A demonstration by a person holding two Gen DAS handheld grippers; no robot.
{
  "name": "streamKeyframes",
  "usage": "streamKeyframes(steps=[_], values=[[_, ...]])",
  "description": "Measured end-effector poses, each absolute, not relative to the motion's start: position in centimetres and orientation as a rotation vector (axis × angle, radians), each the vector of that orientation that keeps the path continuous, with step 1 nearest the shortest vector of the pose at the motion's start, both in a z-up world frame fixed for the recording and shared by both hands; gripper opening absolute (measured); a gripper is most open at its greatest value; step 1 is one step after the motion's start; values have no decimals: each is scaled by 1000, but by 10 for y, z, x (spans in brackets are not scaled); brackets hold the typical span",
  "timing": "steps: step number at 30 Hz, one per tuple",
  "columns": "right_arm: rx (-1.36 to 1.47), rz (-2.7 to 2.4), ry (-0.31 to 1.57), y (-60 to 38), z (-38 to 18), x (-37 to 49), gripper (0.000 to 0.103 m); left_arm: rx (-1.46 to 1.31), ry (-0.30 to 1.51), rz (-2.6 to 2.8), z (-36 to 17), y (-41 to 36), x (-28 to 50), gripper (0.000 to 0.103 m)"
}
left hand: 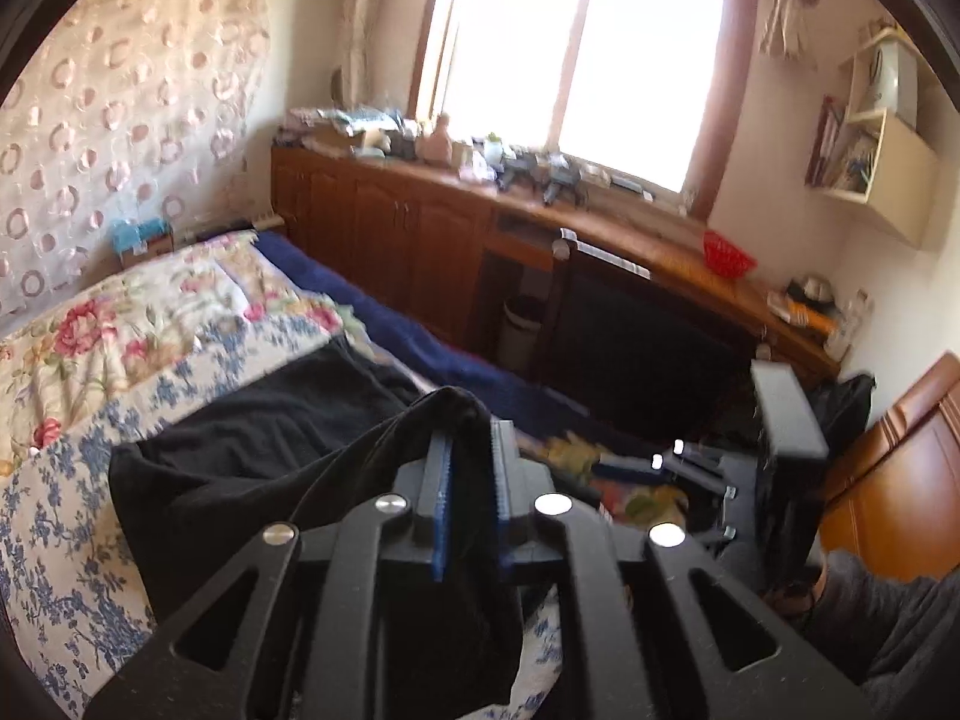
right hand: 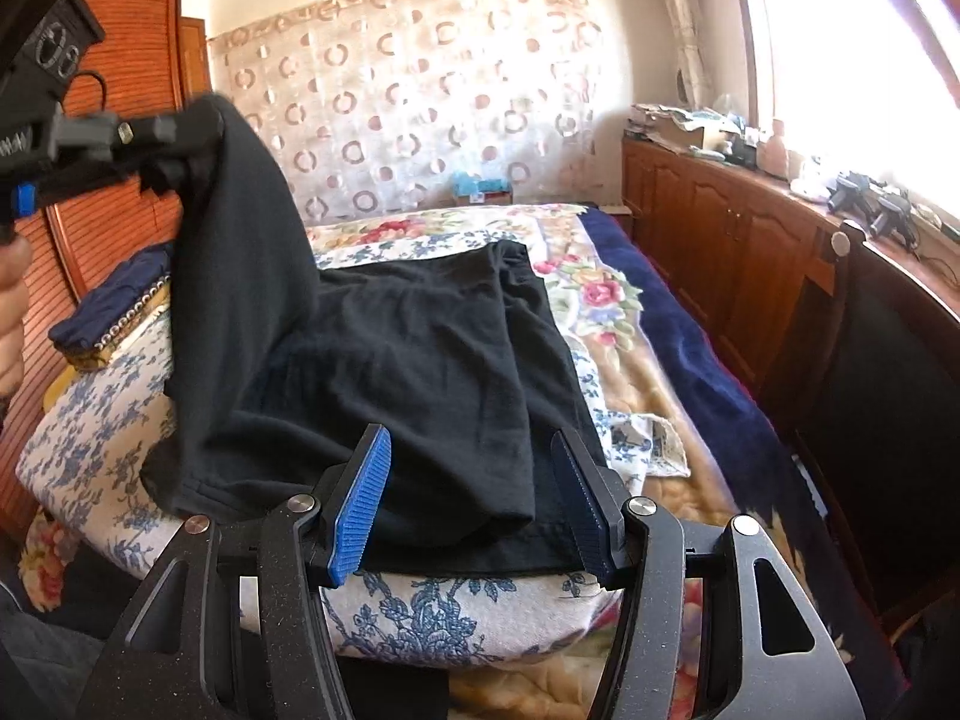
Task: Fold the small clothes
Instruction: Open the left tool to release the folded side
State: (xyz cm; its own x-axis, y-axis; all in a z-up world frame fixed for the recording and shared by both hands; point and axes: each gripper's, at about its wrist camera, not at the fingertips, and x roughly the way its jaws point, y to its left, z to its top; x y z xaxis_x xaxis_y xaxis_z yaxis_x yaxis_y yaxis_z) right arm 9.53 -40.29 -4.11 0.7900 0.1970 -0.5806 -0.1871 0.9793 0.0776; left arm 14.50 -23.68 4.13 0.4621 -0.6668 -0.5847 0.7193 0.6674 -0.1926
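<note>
A black garment [right hand: 414, 360] is seen spread over a blue-and-white floral cushion [right hand: 96, 438] on the bed [right hand: 678, 324], with one corner lifted high at the left side. That raised corner is gripped by the left gripper [left hand: 471, 450], whose jaws are closed tight on the dark fabric, the cloth being draped over and between the blue pads [left hand: 443, 480]. In the right wrist view the left gripper [right hand: 174, 144] is seen held up at the upper left, with the garment hanging down from it to the cushion.

The right gripper [right hand: 474, 498] is held low at the near edge of the garment, its jaws spread wide apart; the near hem lies between the blue pads [right hand: 360, 516], but nothing is clamped by them. In the left wrist view the right gripper [left hand: 690, 468] is seen further right, near the bed's edge.

A floral quilt [left hand: 90, 330] lies beyond the garment, and a wooden counter [left hand: 600, 228] under the window is cluttered with small items, a red basket [left hand: 727, 257] among them
</note>
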Motion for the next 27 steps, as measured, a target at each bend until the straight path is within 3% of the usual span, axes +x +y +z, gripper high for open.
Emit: streamKeyframes(steps=[1, 3, 6, 27], values=[[14, 204, 626, -403, -41, 95, 57, 92, 681, -847, 40, -238, 142, 18], [10, 199, 626, -403, -41, 96, 57, 108, 660, -827, 40, -233, 135, 40], [11, 190, 622, -403, -38, 96, 57, 99, 635, -802, 46, -219, 126, 49], [-109, 356, 635, -316, -32, 141, 57, -27, 662, -439, -15, -57, 98, 51]])
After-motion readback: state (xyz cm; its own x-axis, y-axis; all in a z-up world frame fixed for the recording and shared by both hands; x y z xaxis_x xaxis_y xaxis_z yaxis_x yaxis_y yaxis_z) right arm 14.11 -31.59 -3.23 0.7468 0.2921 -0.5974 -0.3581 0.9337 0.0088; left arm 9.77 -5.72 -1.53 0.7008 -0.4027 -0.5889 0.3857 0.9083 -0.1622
